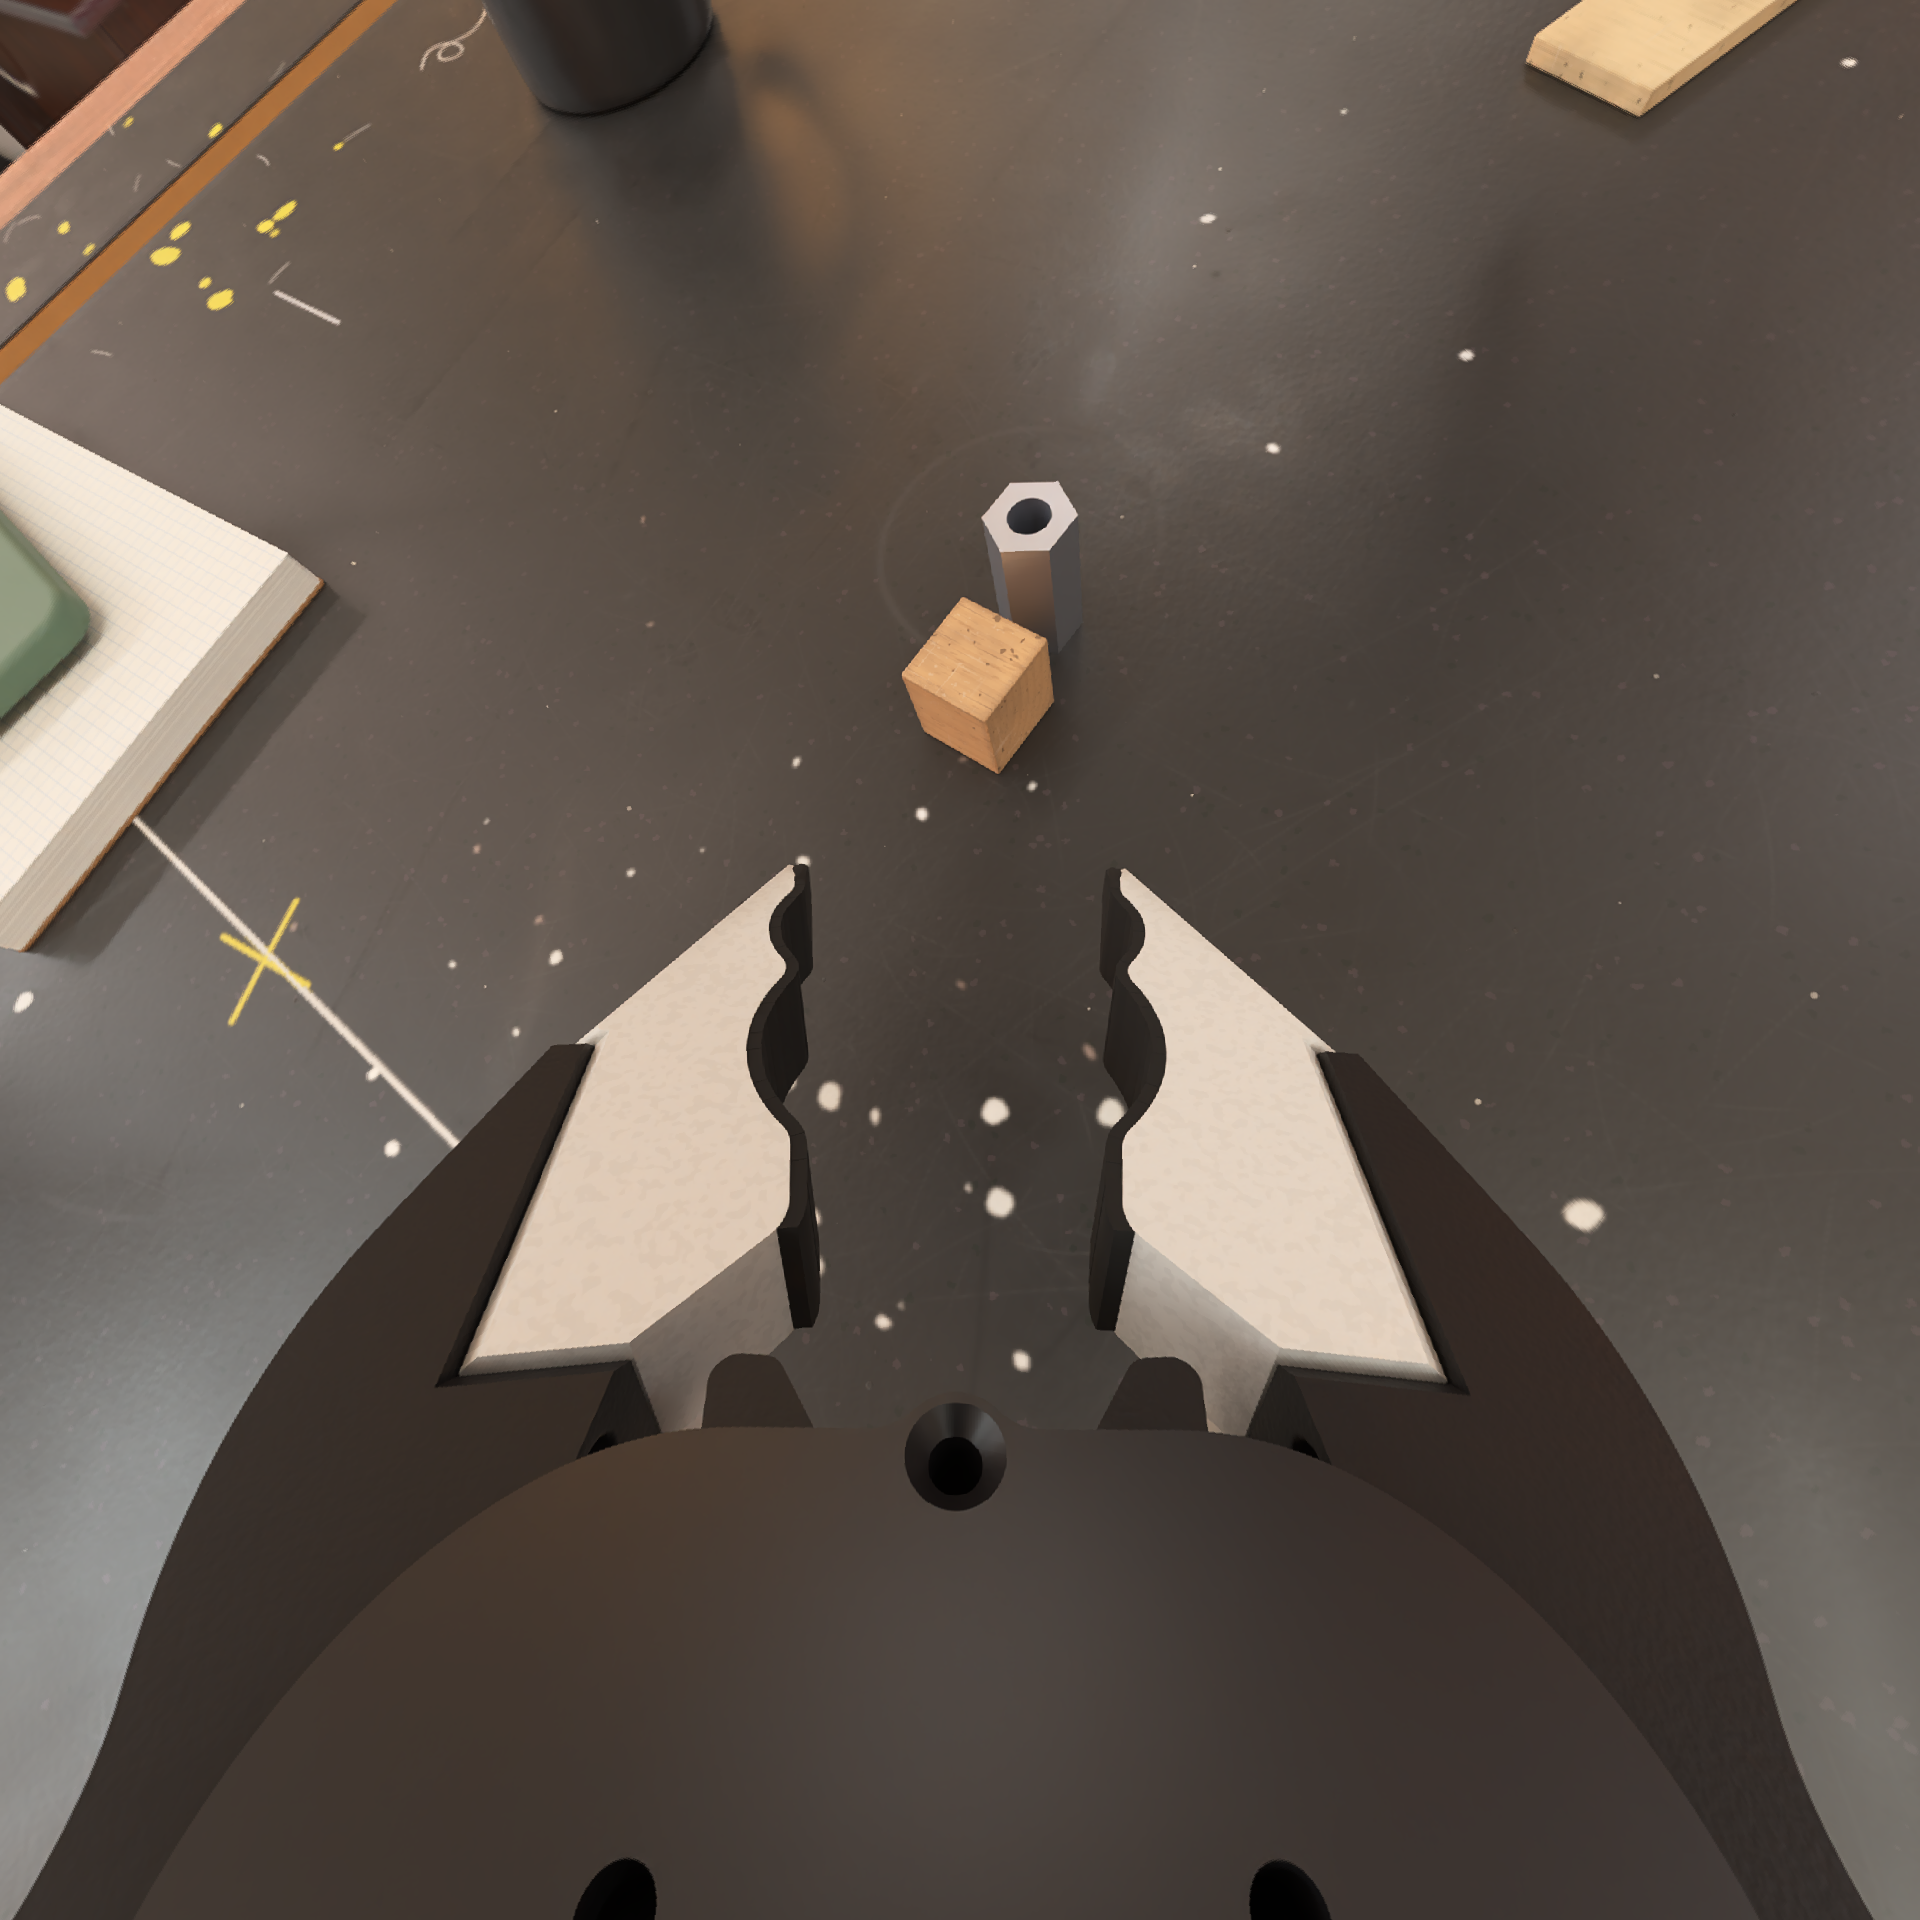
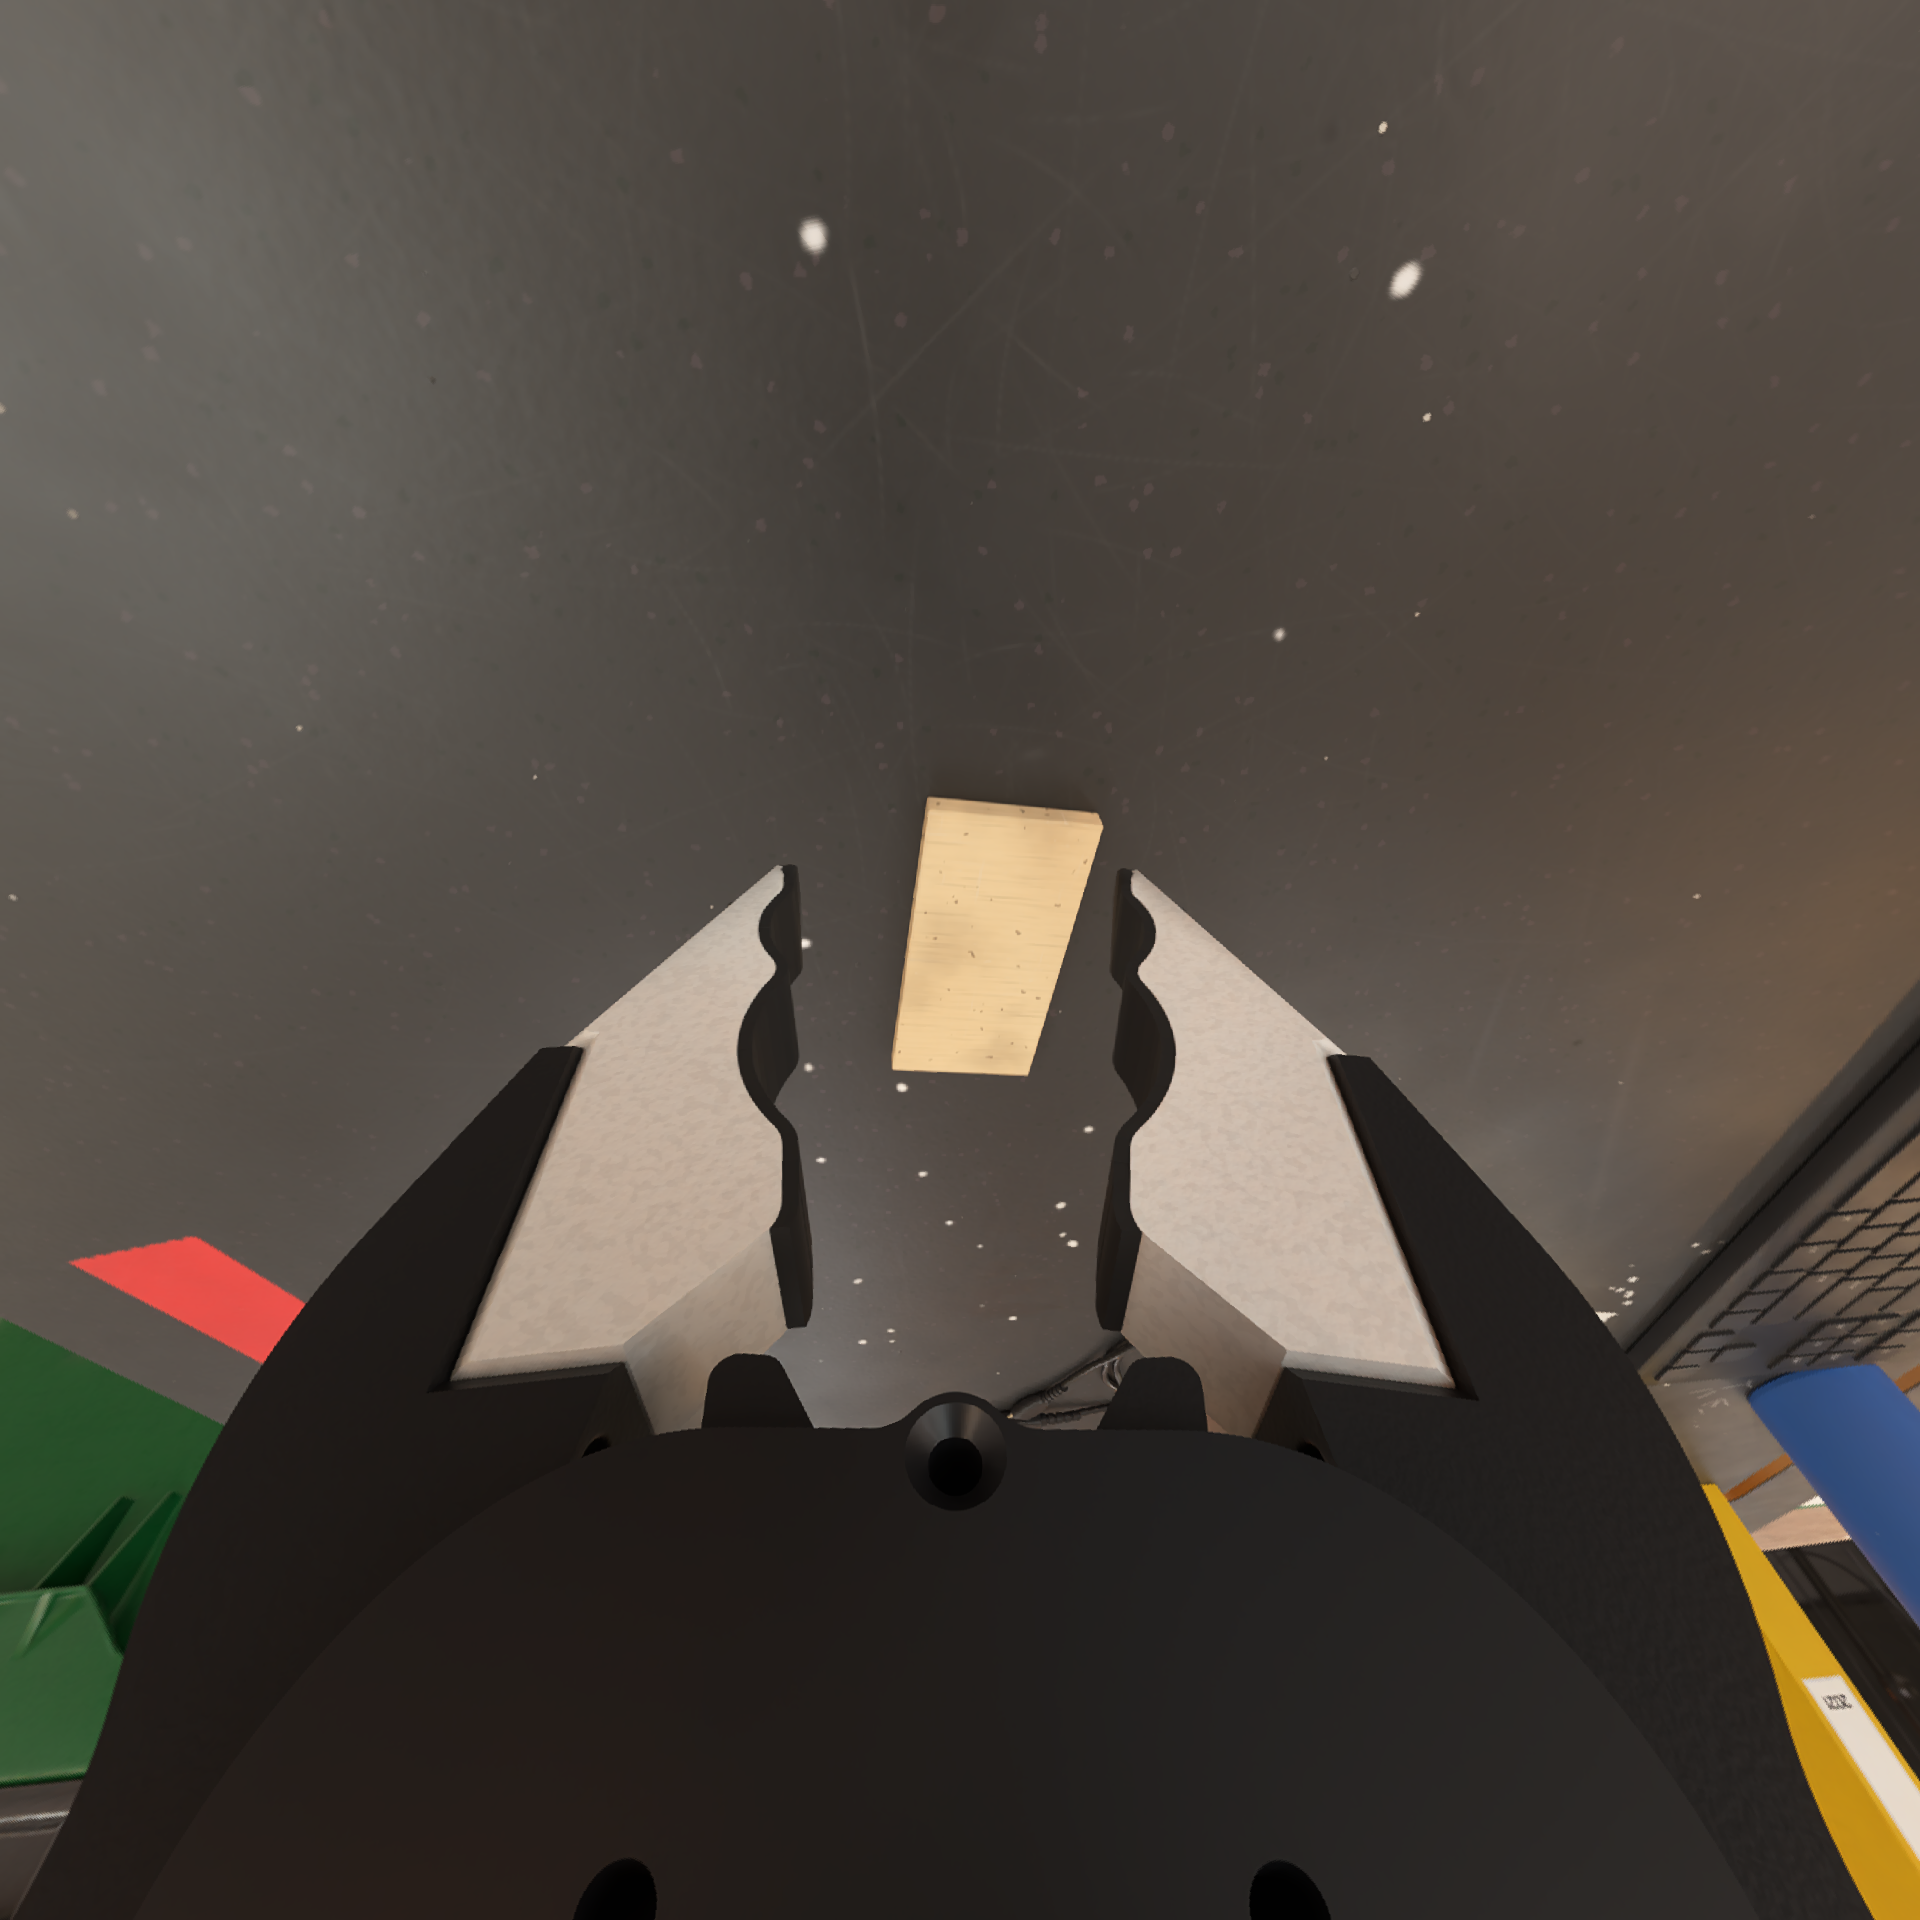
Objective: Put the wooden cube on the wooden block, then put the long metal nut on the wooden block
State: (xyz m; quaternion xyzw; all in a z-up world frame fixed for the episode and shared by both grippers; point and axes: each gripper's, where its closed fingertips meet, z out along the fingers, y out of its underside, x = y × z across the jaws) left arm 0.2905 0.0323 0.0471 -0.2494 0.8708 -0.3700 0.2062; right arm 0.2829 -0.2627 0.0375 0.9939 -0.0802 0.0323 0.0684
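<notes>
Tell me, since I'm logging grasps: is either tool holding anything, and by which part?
Nothing is held. The left tool is open short of the wooden cube and metal nut; the right tool is open above the wooden block.

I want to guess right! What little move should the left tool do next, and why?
Probably ease the open left tool forward and down to the wooden cube. It goes first, lies untouched just ahead, and the long metal nut stands close behind it.
</notes>
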